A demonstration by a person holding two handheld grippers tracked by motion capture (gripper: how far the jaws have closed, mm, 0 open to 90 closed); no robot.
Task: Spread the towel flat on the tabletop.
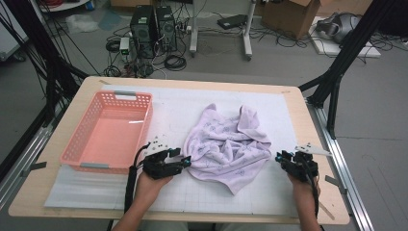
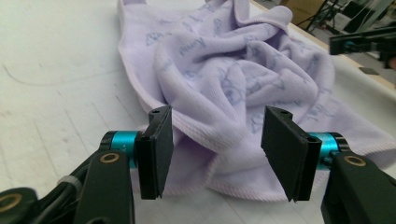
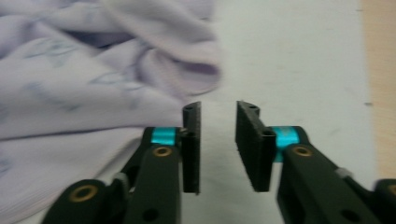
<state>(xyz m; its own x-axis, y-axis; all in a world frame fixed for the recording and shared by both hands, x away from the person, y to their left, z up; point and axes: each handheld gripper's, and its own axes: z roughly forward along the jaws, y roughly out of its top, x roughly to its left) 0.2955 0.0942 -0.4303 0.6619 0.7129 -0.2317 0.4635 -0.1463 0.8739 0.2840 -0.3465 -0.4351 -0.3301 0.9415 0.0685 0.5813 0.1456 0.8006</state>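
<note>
A crumpled lilac towel (image 1: 226, 144) with a faint printed pattern lies bunched on the white mat (image 1: 192, 103) in the middle of the table. My left gripper (image 1: 185, 161) sits at the towel's left edge; in the left gripper view its jaws stand wide apart (image 2: 218, 114), with the towel's hemmed edge (image 2: 233, 70) between and beyond them and neither pad pressing on it. My right gripper (image 1: 280, 156) is just off the towel's right edge. Its jaws are a little apart (image 3: 218, 107) over bare mat with nothing between them, and the towel (image 3: 70, 93) lies to their left.
A pink plastic basket (image 1: 115, 96) with nothing in it stands on the table's left side, close behind my left gripper. The wooden table edge (image 1: 317, 144) runs just right of my right gripper. Black frame posts, computers and cables stand on the floor beyond the table.
</note>
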